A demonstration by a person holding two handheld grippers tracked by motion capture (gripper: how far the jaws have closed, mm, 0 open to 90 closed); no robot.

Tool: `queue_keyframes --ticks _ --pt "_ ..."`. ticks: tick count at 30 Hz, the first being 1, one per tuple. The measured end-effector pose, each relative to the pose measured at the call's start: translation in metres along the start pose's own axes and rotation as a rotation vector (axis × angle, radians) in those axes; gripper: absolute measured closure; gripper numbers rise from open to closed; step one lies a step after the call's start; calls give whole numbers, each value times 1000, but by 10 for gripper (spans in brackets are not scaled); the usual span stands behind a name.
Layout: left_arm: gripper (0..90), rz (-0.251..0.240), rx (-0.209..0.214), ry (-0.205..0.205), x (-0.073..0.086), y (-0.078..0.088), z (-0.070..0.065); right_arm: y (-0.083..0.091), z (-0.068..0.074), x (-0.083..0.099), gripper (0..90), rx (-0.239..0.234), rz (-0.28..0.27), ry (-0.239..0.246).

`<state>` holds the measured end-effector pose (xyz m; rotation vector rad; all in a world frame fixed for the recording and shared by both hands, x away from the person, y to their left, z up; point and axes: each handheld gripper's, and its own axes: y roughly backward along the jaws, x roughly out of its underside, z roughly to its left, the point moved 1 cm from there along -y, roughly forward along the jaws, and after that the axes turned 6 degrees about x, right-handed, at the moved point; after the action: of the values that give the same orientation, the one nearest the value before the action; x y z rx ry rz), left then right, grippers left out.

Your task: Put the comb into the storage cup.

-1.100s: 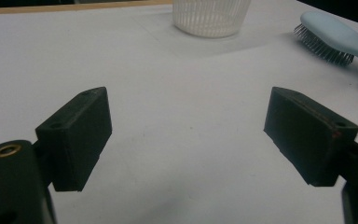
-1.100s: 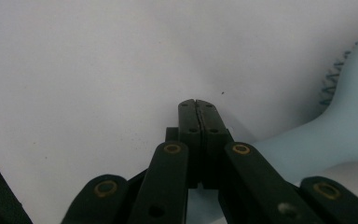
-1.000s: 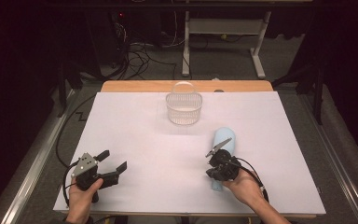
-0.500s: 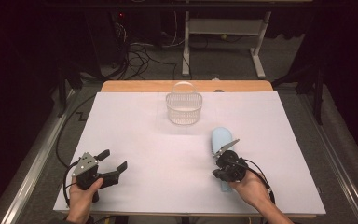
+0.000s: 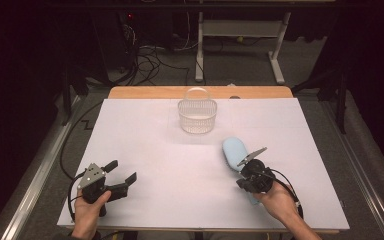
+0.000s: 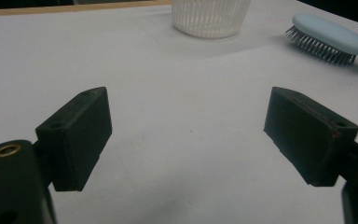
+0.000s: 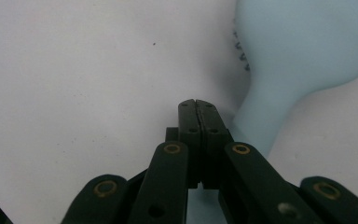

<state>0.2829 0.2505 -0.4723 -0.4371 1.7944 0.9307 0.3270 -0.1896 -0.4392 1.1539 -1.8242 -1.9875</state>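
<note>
A light blue hairbrush [image 5: 233, 150] lies bristles down on the white table sheet [image 5: 150, 145], right of centre. Its head points toward a white slatted basket [image 5: 197, 116] at the back. My right gripper [image 5: 243, 175] is shut with nothing between the jaws and hovers low over the brush's handle. In the right gripper view the pressed-together tips [image 7: 198, 106] sit just left of the handle, with the brush head [image 7: 303, 42] ahead. My left gripper [image 5: 121, 171] rests near the front left, open and empty. The left gripper view shows its jaws [image 6: 186, 135] wide apart, with the brush [image 6: 326, 37] and basket [image 6: 209, 16] beyond.
A wooden strip [image 5: 145, 93] edges the table's far side. Behind it are cables [image 5: 150, 60] on the floor and white frame legs [image 5: 200, 45]. Metal rails [image 5: 40, 175] run along the table's left and right sides.
My right hand has shifted to the right over the brush handle. The brush has turned slightly, its handle end swinging right and its head left. The left gripper has stayed put.
</note>
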Motion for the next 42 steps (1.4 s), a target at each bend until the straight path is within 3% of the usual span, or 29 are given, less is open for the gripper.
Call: queue_keyframes --ticks 17,30,36,42 --pt "159 0 -2 0 0 0 0 3 -12 6 900 37 -10 -15" --pt "159 -1 -4 0 0 1 0 5 -23 13 900 58 -26 -54" --pt "160 -3 -4 -1 0 1 0 12 -23 16 882 38 -78 -53" --pt "160 -4 -2 0 0 1 0 25 -28 14 792 61 -150 -76"
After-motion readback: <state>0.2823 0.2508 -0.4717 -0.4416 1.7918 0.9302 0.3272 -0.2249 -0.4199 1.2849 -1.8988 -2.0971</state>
